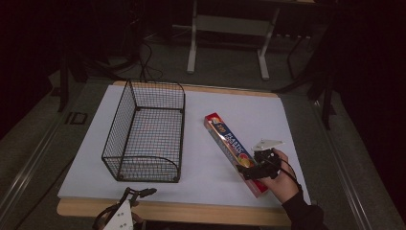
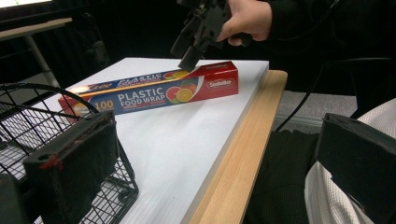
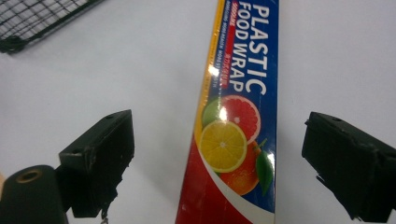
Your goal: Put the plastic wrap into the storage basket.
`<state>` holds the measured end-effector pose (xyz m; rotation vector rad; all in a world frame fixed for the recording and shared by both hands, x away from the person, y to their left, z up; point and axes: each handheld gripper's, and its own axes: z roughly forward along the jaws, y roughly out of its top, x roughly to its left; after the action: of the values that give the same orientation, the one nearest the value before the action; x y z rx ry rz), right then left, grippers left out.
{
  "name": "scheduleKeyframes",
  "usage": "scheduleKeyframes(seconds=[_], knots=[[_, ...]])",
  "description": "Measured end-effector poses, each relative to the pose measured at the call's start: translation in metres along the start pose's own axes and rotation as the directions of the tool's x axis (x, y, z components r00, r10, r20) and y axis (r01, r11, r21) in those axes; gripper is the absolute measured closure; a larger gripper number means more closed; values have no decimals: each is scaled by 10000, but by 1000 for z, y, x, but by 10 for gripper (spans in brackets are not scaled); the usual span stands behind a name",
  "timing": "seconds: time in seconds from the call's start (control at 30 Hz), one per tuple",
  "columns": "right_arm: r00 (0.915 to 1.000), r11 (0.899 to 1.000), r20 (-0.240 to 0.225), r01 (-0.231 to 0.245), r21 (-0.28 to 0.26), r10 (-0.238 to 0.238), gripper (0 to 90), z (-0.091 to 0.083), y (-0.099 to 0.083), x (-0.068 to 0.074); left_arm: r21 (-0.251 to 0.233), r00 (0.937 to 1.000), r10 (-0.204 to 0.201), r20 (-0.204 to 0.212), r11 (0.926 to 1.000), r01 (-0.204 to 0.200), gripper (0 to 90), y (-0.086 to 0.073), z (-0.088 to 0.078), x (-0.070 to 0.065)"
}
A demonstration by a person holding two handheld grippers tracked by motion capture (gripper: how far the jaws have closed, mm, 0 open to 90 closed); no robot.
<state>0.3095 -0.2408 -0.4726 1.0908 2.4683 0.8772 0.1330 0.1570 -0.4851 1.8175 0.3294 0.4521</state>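
Right gripper view, food wrap box [image 3: 238, 140] ends cropped

The table [image 1: 268, 214] is made up of a light wooden top, of which a strip is seen along the near edge and a thin line along the far edge. A white board [image 1: 206, 158] is laid flat on the wood and covers nearly all of it. Two things are carried directly by the board. A black wire basket [image 1: 146, 132] is set on the left half, its open top facing up and its long side running from near to far. A box of plastic food wrap [image 1: 229, 143] is laid flat on the right half, slanted, with one end toward the middle and the other toward the near right corner. Basket and box are kept apart by bare board.
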Motion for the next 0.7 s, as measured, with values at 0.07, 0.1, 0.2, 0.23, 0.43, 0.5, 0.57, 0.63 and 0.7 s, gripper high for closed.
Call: scheduleKeyframes(seconds=[0.07,0.1,0.2,0.23,0.43,0.5,0.57,0.63,0.7], knots=[[9999,9993,16,-113,350,113,96,4,2,-1,-3,10000,0,2,10000,0,0,0,0,0],[9997,9977,52,-240,637,238,96,7,3,-3,2,10000,5,3,10000,-5,0,0,0,0],[9998,9954,134,-167,941,155,98,13,6,-4,175,10000,51,10,9998,-51,0,0,1,0],[9999,9939,145,-103,1097,88,98,14,7,-4,168,10000,67,31,9998,-68,0,0,1,-1],[9992,9839,213,-361,1750,328,125,23,11,-7,31,10000,27,51,10000,-27,0,0,0,0],[9991,9777,291,-364,2070,310,125,26,13,-7,23,10000,28,47,10000,-28,0,0,0,0],[9990,9735,283,-394,2254,338,130,28,15,-8,64,10000,47,51,10000,-47,0,0,0,0],[9986,9667,326,-496,2510,427,133,30,18,-9,36,10000,48,62,10000,-48,0,0,0,0],[9979,9584,332,-627,2786,556,142,33,20,-11,40,10000,48,63,10000,-48,0,0,0,0]])
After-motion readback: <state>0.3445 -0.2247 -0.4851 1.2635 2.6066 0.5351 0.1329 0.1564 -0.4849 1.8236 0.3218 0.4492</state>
